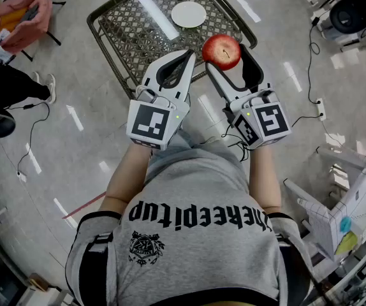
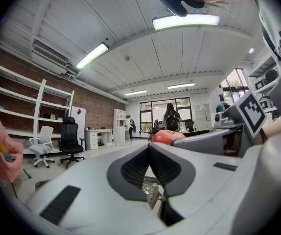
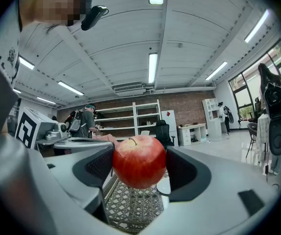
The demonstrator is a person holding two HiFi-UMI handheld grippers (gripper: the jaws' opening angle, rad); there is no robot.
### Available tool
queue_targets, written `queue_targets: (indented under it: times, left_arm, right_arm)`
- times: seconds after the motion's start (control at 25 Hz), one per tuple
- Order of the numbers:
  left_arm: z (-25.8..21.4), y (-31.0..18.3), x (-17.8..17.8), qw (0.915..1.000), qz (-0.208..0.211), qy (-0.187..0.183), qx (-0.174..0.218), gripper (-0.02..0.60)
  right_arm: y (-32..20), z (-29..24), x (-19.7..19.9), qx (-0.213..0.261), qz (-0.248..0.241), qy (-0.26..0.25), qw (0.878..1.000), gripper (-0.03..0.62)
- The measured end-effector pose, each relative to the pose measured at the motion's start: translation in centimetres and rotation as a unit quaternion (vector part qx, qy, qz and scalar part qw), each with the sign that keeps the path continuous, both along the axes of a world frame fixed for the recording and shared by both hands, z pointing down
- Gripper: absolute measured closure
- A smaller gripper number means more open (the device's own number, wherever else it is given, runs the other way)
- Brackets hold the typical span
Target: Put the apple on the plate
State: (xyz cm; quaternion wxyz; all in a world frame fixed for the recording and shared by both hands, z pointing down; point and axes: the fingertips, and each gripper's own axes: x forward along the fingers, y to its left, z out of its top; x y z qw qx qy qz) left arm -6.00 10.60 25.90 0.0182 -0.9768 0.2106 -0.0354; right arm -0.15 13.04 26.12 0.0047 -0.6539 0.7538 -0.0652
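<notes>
A red apple [image 1: 221, 51] hangs in the air between the jaws of my right gripper [image 1: 226, 57], which is shut on it. In the right gripper view the apple [image 3: 139, 161] fills the gap between the two dark pads, stem up. A small white plate [image 1: 188, 14] lies on the far part of a metal mesh table [image 1: 115, 29], beyond the apple; it also shows under the apple as the plate [image 3: 164, 186]. My left gripper [image 1: 188, 55] is level beside the right one, shut with nothing in it; its tips meet [image 2: 150, 149].
The mesh table stands on a shiny grey floor. A pink-covered chair [image 1: 23, 18] is at far left, white furniture [image 1: 336, 215] at right, cables [image 1: 310, 50] on the floor. Shelves, office chairs and people stand in the room's background.
</notes>
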Motion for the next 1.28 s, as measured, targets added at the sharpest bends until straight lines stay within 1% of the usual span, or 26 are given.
queue_targets:
  times: [0.4, 0.6, 0.8, 0.96, 1.16, 1.28]
  left_arm:
    - [-0.2, -1.2, -1.1, 1.0000, 0.006, 0.003, 0.001, 0.551]
    - [-0.3, -2.4, -1.9, 0.9998, 0.019, 0.006, 0.004, 0.551]
    - [0.3, -3.9, -3.3, 0.9993, 0.036, 0.003, 0.008, 0.552]
    - [0.1, -4.8, -4.0, 0.9987, 0.049, 0.003, 0.015, 0.552]
    - [0.8, -4.8, -3.3, 0.9986, 0.052, 0.000, 0.008, 0.552]
    - [1.1, -5.6, -3.1, 0.9985, 0.052, 0.006, 0.017, 0.551]
  right_arm:
    - [-0.9, -0.1, -1.1, 0.006, 0.008, 0.001, 1.000, 0.243]
    - [-2.0, -0.2, -2.1, 0.007, 0.018, 0.002, 1.000, 0.243]
    - [-3.1, 0.0, -3.6, 0.007, 0.036, -0.017, 0.999, 0.232]
    - [-3.5, 0.0, -4.7, 0.005, 0.042, -0.006, 0.999, 0.230]
    - [-3.3, 1.0, -4.0, -0.007, 0.048, 0.008, 0.999, 0.230]
    - [-4.1, 1.6, -3.6, -0.011, 0.051, 0.012, 0.999, 0.230]
